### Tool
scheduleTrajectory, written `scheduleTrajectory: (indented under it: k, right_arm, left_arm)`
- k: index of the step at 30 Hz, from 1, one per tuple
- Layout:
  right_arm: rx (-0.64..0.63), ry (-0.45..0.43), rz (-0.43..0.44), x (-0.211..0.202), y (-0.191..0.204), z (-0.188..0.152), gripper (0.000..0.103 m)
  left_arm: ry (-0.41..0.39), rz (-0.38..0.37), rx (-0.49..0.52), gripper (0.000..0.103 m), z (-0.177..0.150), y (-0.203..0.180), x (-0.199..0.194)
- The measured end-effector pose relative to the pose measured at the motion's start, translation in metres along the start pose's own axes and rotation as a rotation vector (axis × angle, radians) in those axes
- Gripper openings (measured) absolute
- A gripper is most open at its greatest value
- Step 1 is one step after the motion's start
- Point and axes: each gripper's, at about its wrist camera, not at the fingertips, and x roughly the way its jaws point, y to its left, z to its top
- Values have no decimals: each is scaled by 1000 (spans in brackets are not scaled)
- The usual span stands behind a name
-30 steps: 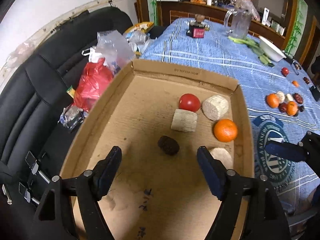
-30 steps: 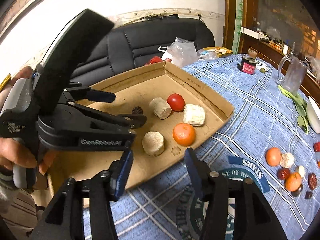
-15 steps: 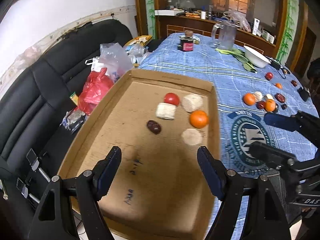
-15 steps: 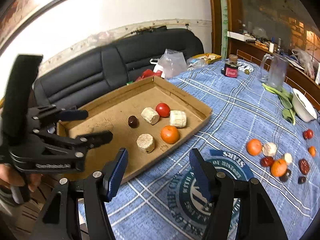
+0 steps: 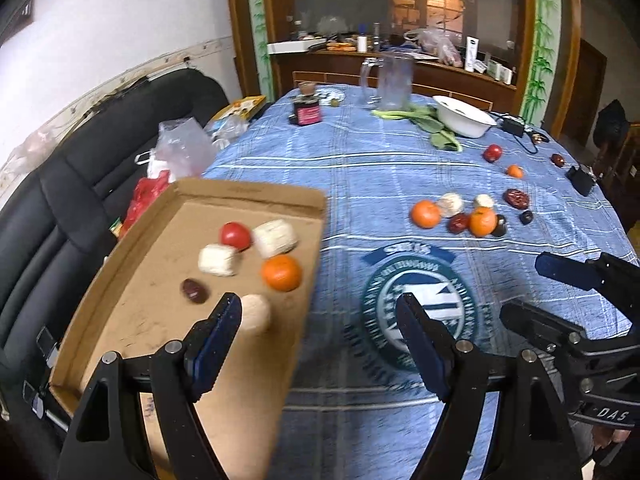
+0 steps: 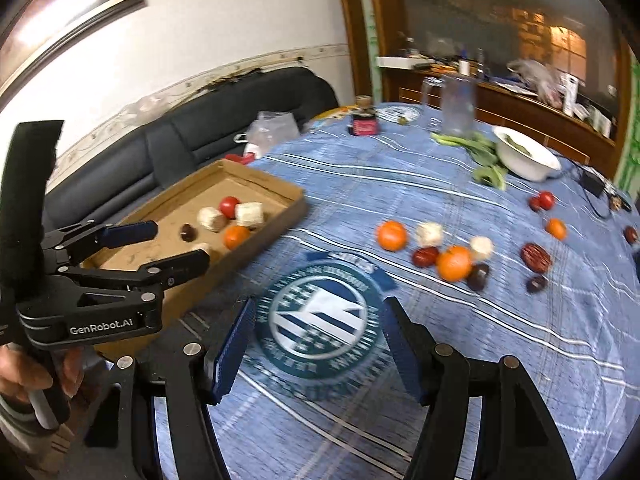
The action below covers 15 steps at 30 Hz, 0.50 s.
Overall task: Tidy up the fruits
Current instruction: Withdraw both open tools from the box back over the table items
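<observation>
The desk was covered by a blue plaid cloth (image 5: 360,168) with a round green-and-white emblem (image 6: 320,324) printed on it. That emblem served as the landmark.

To the left of the emblem, a shallow cardboard tray (image 5: 248,194) lay at the desk's edge beside a black sofa (image 6: 224,132). Inside the tray were seen a red tomato (image 5: 235,235), two pale corn-cob pieces (image 5: 218,260), a tangerine (image 5: 281,273), a dark red date (image 5: 195,291) and a third pale piece (image 5: 256,314) partly hidden behind a jaw.

Beyond the emblem, toward the far side of the desk, loose fruit was scattered: a tangerine (image 6: 391,235) beside a pale cob piece (image 6: 429,234), a second tangerine (image 6: 454,263) touched by red dates (image 6: 425,257) and a dark one (image 6: 478,276), and a large wrinkled date (image 6: 536,257) further right. Still farther from the emblem lay a small tomato (image 6: 545,200), a small orange fruit (image 6: 556,228), green leaves (image 6: 486,156), a white bowl (image 6: 524,160), a clear glass jug (image 5: 390,82) and a dark jar (image 5: 307,111).

The left gripper (image 5: 318,344) was held over the tray's right edge and the emblem, its jaws spread wide with nothing between them. The right gripper (image 6: 318,350) was poised directly above the emblem; its jaws had just been opening and were released, gripping nothing. Both views were blurred by motion. A hand (image 6: 24,376) was seen on the left gripper's handle in the right wrist view.
</observation>
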Motion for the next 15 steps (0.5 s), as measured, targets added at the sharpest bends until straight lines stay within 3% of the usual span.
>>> scheduleTrajectory:
  k: [15]
  right_arm:
    - [114, 2, -66, -8, -55, -13, 71]
  left_arm:
    - [0, -49, 54, 79, 15, -53, 21]
